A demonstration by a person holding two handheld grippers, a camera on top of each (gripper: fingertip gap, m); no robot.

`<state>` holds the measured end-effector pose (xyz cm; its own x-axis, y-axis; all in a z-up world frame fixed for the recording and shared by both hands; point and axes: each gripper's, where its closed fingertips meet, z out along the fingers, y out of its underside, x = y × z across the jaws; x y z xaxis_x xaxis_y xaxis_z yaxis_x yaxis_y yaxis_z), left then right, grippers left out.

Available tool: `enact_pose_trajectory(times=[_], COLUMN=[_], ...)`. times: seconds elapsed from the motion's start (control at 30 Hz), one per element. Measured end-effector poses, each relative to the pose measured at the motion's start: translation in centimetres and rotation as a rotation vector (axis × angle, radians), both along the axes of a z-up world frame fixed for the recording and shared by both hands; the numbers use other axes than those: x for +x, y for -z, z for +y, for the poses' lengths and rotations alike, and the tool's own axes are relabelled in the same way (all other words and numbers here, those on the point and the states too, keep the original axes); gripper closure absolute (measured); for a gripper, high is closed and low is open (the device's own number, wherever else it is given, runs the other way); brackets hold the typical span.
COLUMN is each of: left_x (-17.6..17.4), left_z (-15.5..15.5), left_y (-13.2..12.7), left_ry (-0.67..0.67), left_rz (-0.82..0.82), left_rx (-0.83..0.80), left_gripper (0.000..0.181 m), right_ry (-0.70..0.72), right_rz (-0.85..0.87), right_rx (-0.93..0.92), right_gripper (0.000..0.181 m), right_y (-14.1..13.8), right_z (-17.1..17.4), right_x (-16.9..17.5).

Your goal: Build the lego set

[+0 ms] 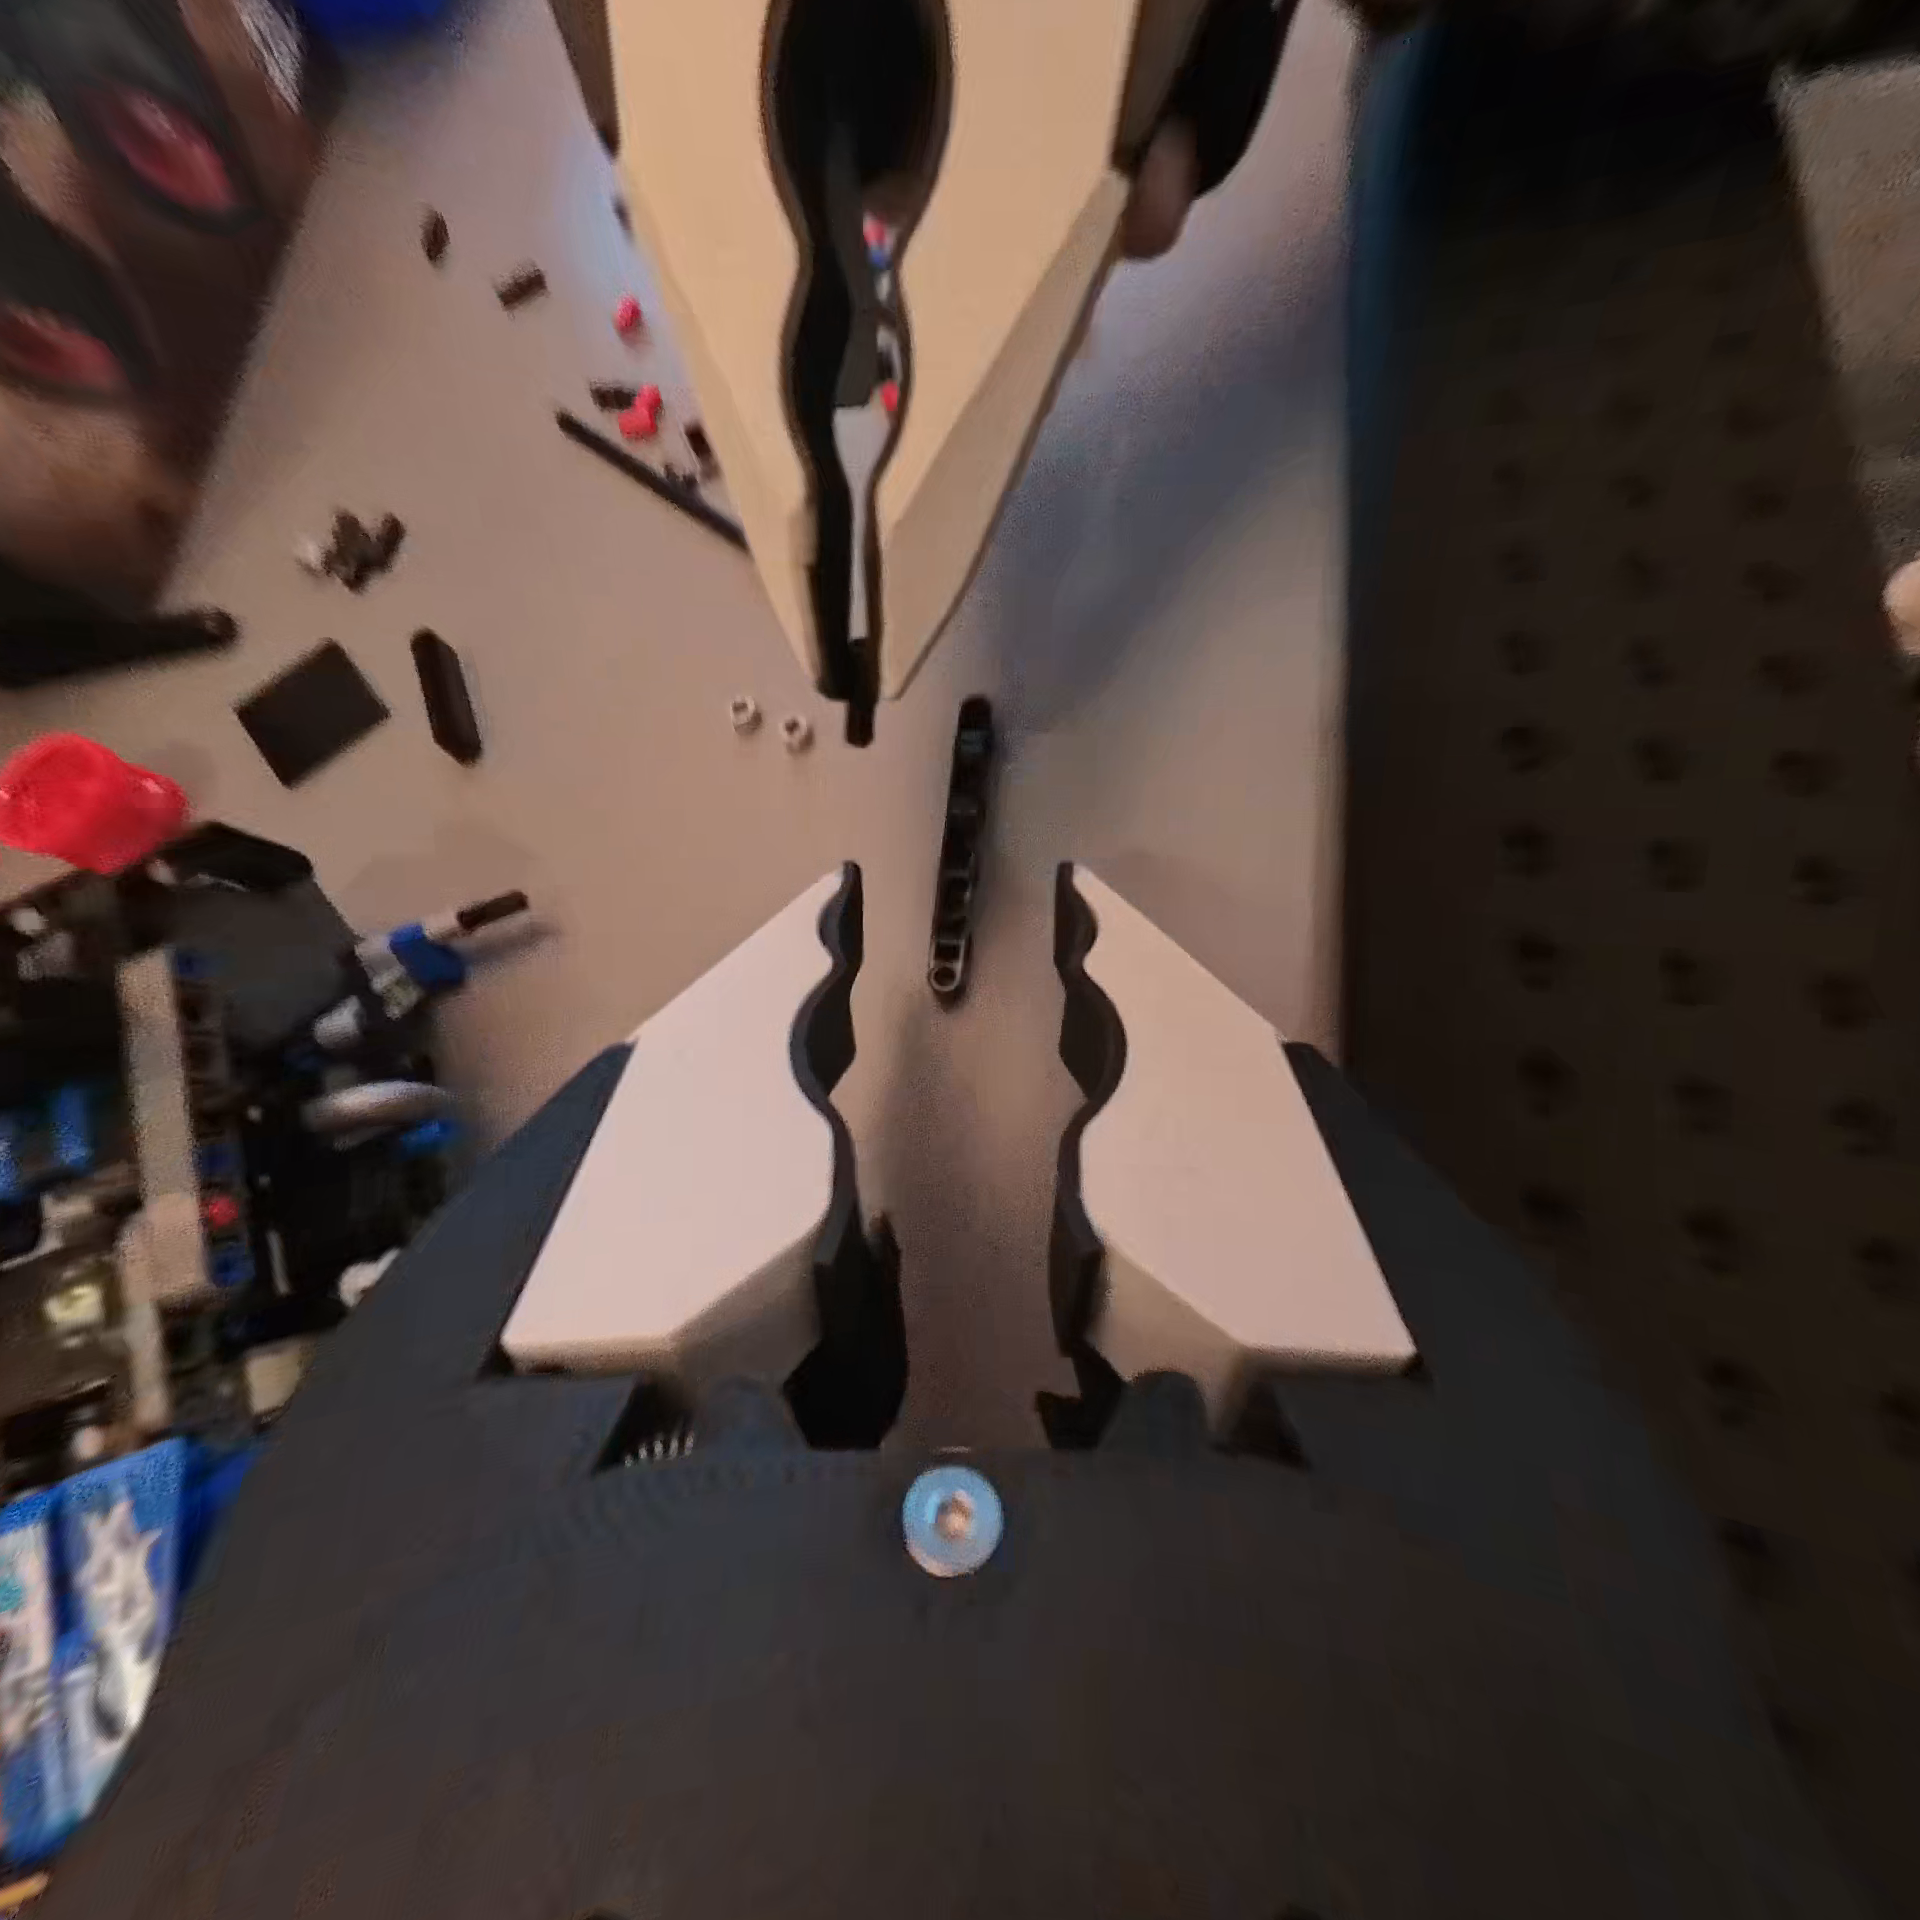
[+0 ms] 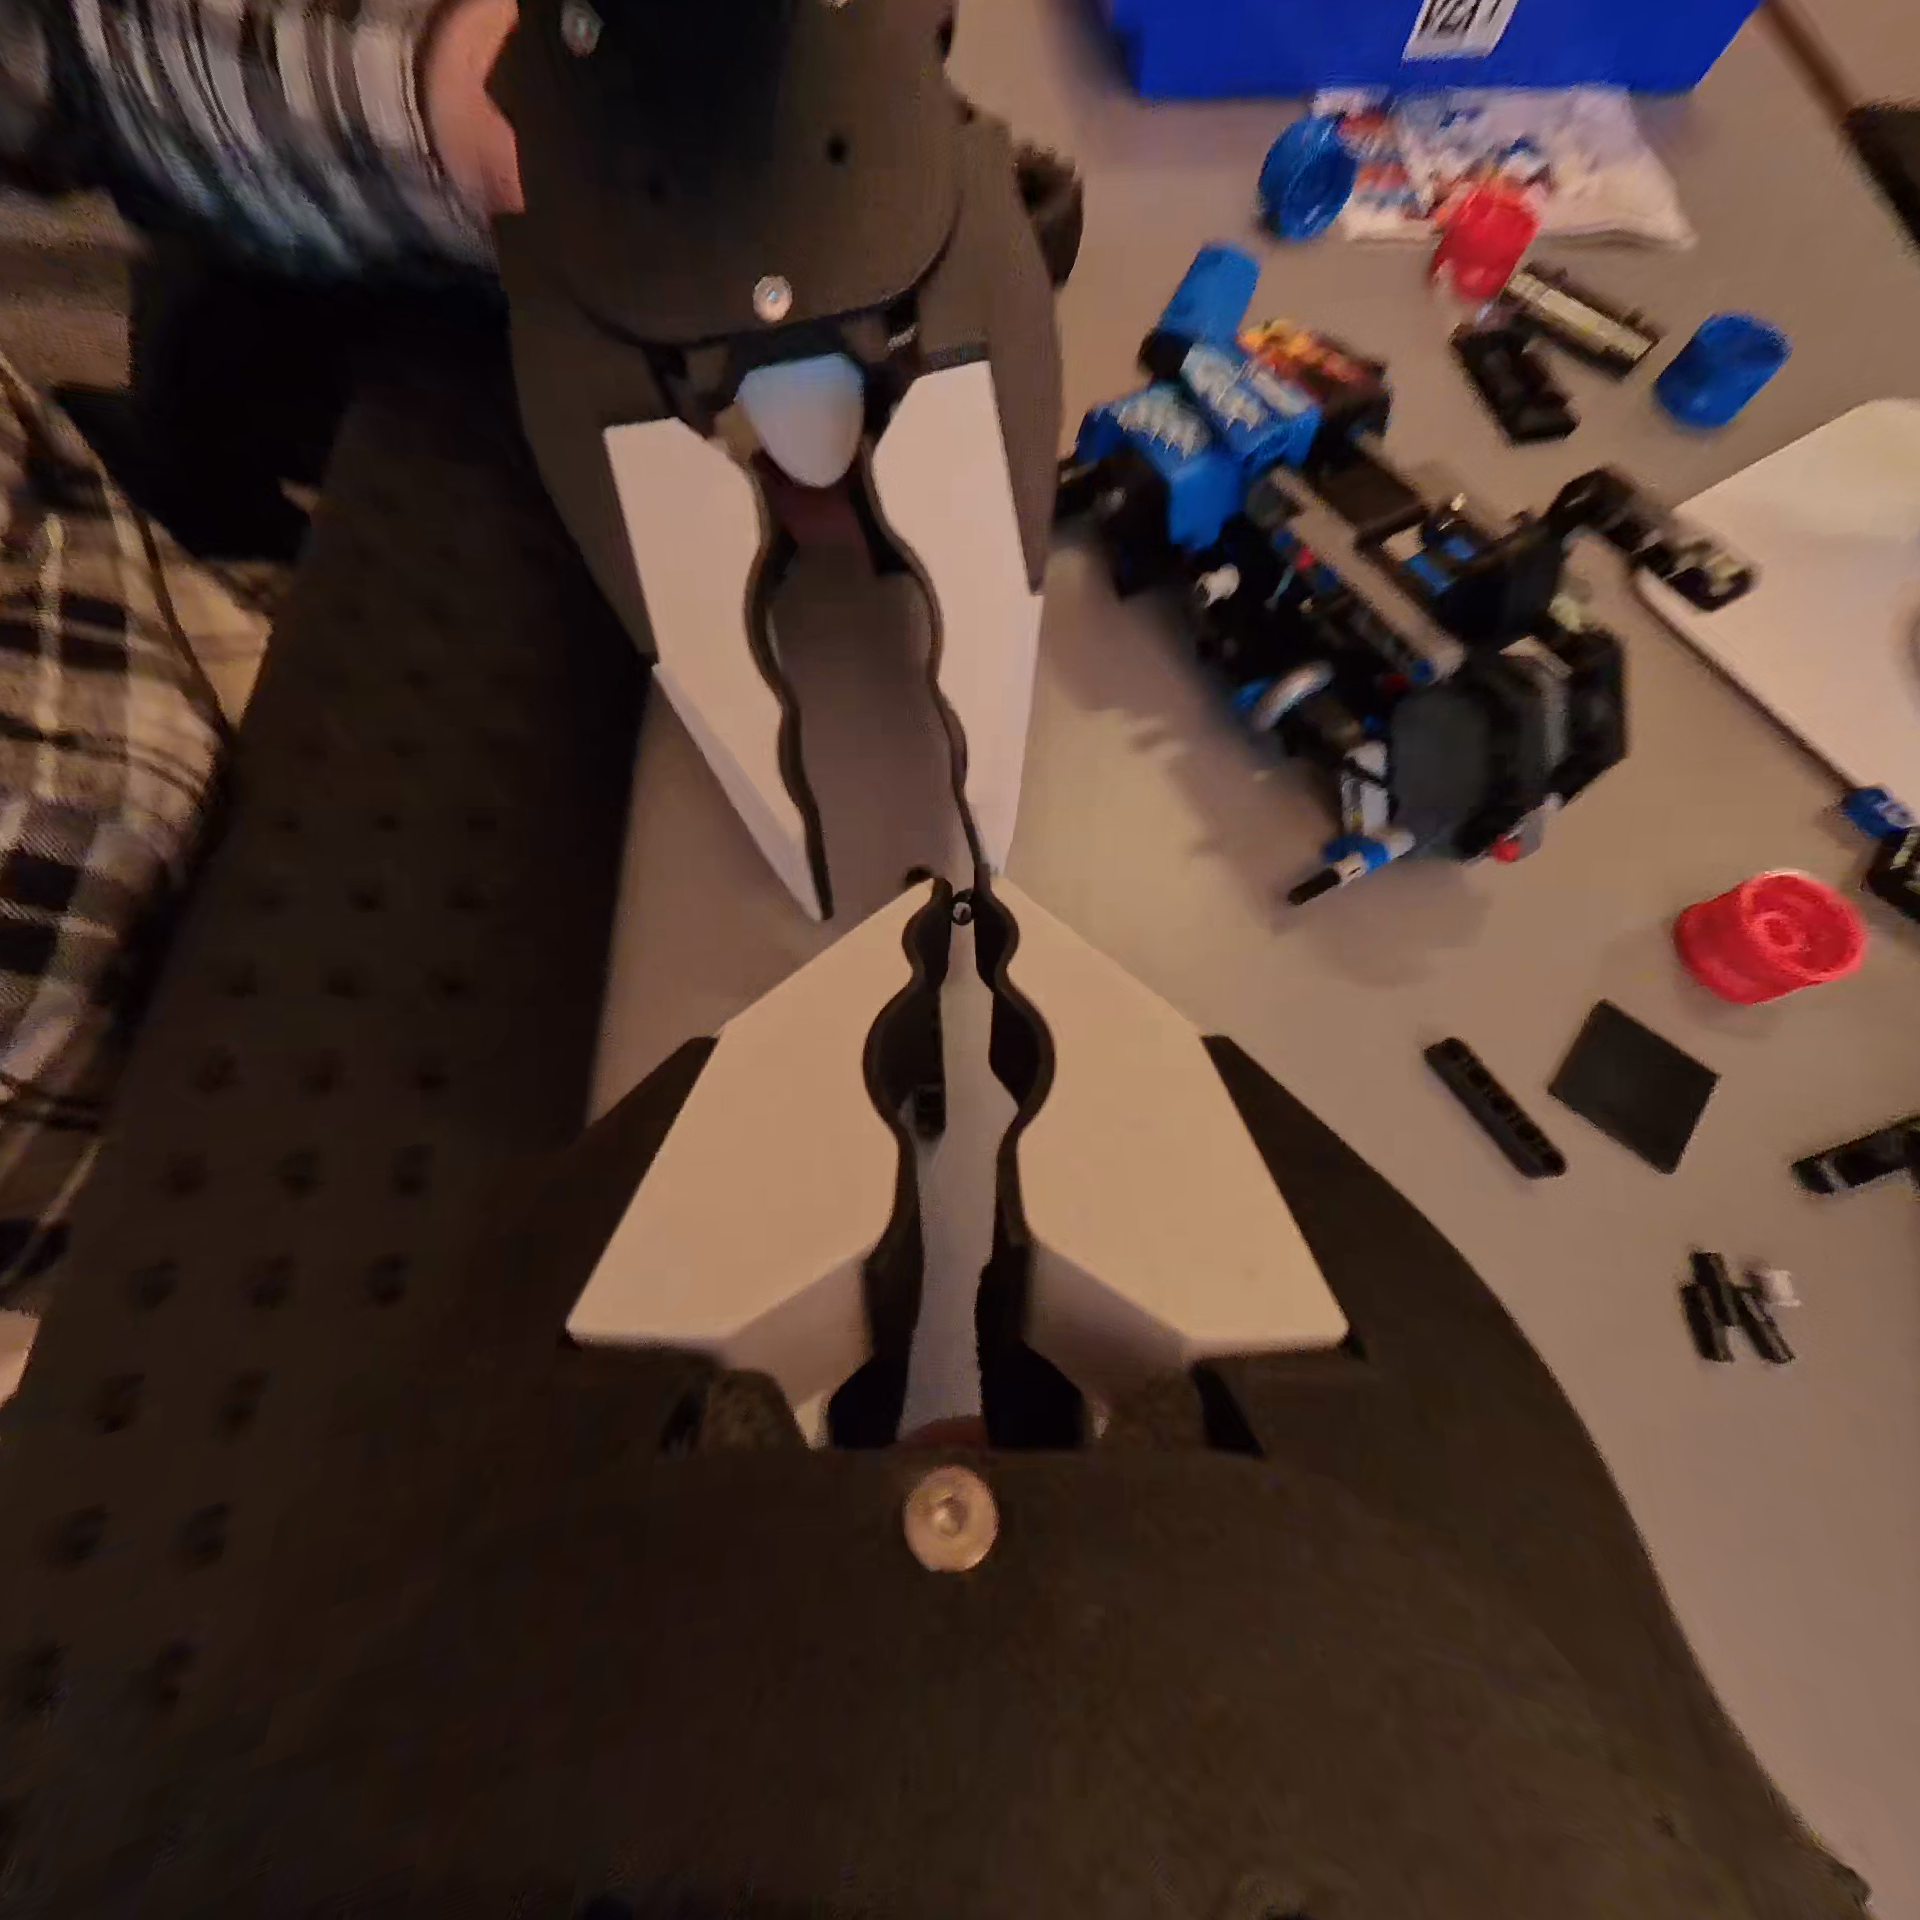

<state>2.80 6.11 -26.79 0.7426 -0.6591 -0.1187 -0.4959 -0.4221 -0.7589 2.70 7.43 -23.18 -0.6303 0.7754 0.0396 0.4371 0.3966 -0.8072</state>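
Note:
A long black beam [image 1: 961, 852] lies on the grey table [image 1: 623, 623], its near end between my left gripper's open fingertips. My left gripper [image 1: 958, 878] is open and empty; it also shows in the right wrist view [image 2: 904, 883], coming in from the top. My right gripper [image 2: 956, 899] is shut on a small black piece [image 1: 859, 717] that sticks out past its tips. In the left wrist view my right gripper [image 1: 854, 681] points down from above, just left of the beam's far end. The partly built blue and black model [image 2: 1403, 623] lies to the side and shows in the left wrist view [image 1: 208, 1091].
A dark perforated board [image 2: 312, 935] borders the table. Loose parts are scattered: a red wheel [image 2: 1766, 951], a black square plate [image 2: 1631, 1086], a short black beam [image 2: 1493, 1107], small grey rings [image 1: 743, 715]. A blue box [image 2: 1403, 42] and parts bags [image 2: 1507, 166] stand beyond the model. Left and right tips are no more than a few centimetres apart.

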Motion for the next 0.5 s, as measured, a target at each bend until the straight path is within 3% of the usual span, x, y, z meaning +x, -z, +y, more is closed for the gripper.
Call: enact_pose_trajectory(times=[0.27, 0.5], left_x=[0.2, 0.4], left_z=[0.0, 0.1], left_y=[2.5, 2.5], left_ry=[-0.009, -0.003], left_rz=[-0.004, 0.006], left_rx=[-0.110, -0.100], left_gripper=[0.175, 0.175], right_ry=[-0.043, -0.066], right_rz=[-0.117, -0.140], right_rx=[0.180, 0.242], right_gripper=[0.180, 0.180], right_y=[4.1, 4.9], right_z=[0.0, 0.0], right_x=[0.8, 1.0])
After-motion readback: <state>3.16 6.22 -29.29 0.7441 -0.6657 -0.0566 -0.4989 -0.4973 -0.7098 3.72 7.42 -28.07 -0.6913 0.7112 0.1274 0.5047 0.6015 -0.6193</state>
